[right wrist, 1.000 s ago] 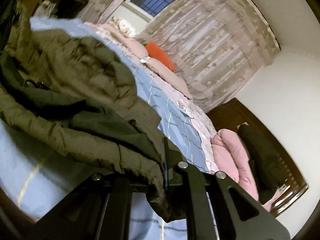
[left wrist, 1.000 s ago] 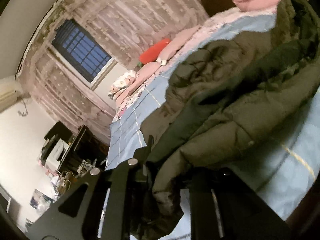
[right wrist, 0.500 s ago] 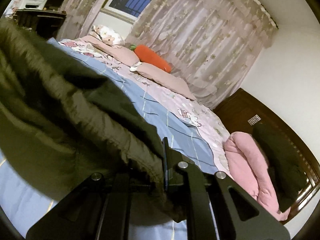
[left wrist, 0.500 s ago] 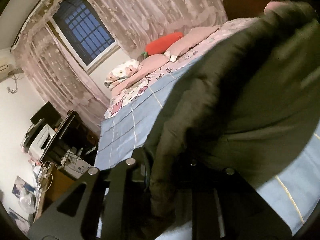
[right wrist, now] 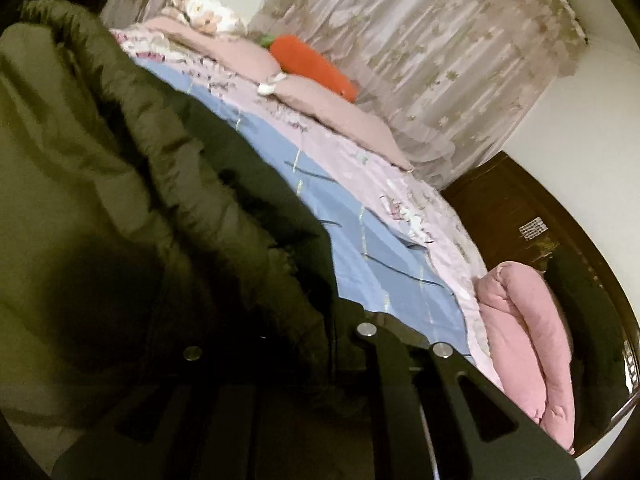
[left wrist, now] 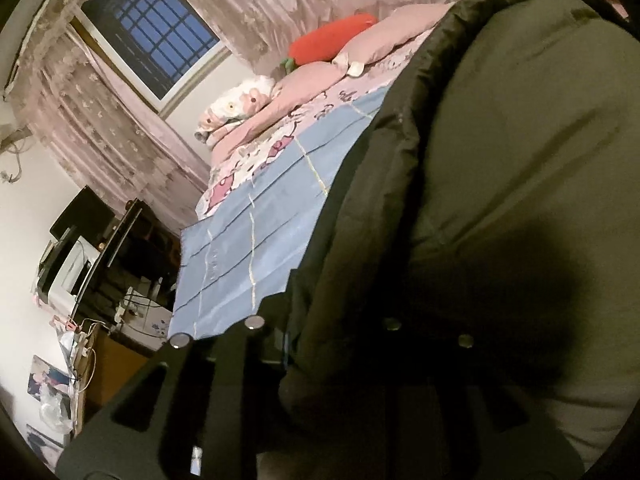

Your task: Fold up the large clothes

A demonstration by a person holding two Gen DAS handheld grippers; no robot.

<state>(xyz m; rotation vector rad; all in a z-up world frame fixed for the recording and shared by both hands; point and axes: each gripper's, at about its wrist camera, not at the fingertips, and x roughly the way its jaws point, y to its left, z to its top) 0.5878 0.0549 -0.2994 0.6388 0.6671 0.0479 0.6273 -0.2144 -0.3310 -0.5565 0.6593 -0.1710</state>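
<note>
A large olive-green padded coat (left wrist: pixel 500 168) fills the right of the left wrist view and the left of the right wrist view (right wrist: pixel 80 168). It hangs lifted above the blue checked bedsheet (left wrist: pixel 248 240). My left gripper (left wrist: pixel 304 344) is shut on one edge of the coat. My right gripper (right wrist: pixel 316 344) is shut on another edge. The coat drapes over both grippers and hides the fingertips.
The bed carries pink pillows (right wrist: pixel 332 108), a red carrot-shaped cushion (left wrist: pixel 332 42) and a folded pink quilt (right wrist: pixel 524 340). A dark desk with a printer (left wrist: pixel 68 268) stands left of the bed. A dark wooden headboard (right wrist: pixel 520 208) is at the right.
Both grippers have lifted the coat off the bed. It lay crumpled on the sheet a second ago and now hangs spread in front of both cameras.
</note>
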